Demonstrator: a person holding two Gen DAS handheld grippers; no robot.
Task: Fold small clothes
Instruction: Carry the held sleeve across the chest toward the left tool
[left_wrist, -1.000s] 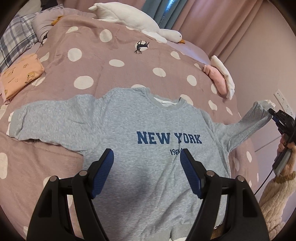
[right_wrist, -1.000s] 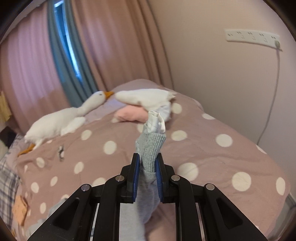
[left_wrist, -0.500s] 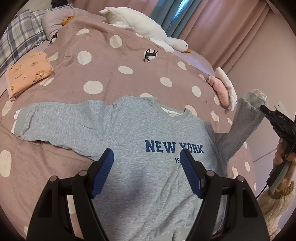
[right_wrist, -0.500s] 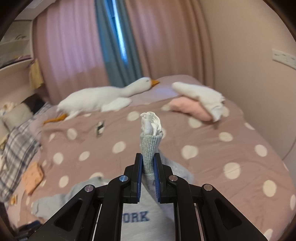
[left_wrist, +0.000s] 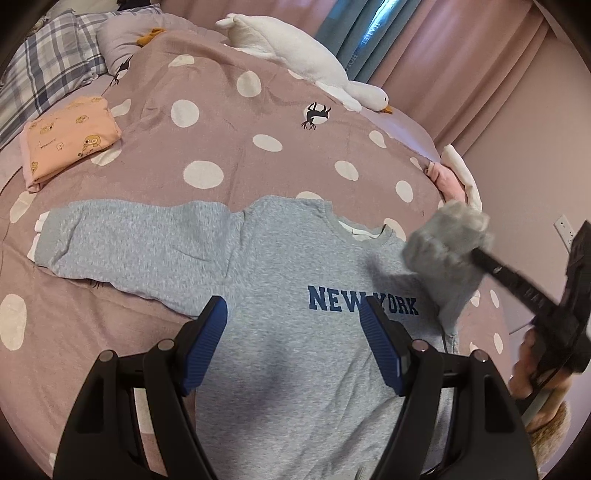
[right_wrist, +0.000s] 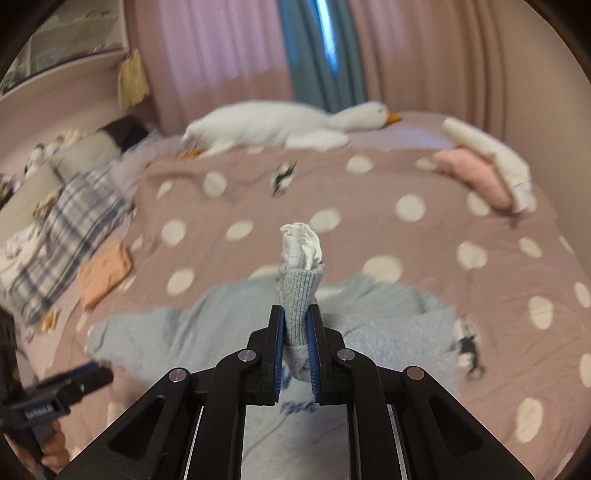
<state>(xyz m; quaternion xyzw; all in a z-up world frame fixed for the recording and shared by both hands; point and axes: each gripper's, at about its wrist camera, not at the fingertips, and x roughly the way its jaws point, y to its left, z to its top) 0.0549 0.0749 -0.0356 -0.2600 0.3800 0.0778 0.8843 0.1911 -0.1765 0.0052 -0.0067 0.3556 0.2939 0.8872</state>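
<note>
Right gripper (right_wrist: 295, 332) tilts down over the sweatshirt (left_wrist: 280, 317), clenched on the grey sleeve cuff (right_wrist: 300, 295), white lining bunched above the pads; a hand (left_wrist: 532, 365) holds it at the frame's right edge. Left gripper (left_wrist: 291, 332) points down over the chest, jaws released, nothing between them. 1 sweatshirt lies flat on the dotted bed (left_wrist: 221, 147), other sleeve spread. 1 folded orange garment (left_wrist: 70, 140), 1 plush goose (left_wrist: 303, 59), 1 pink-and-white bundle (left_wrist: 454, 177).
</note>
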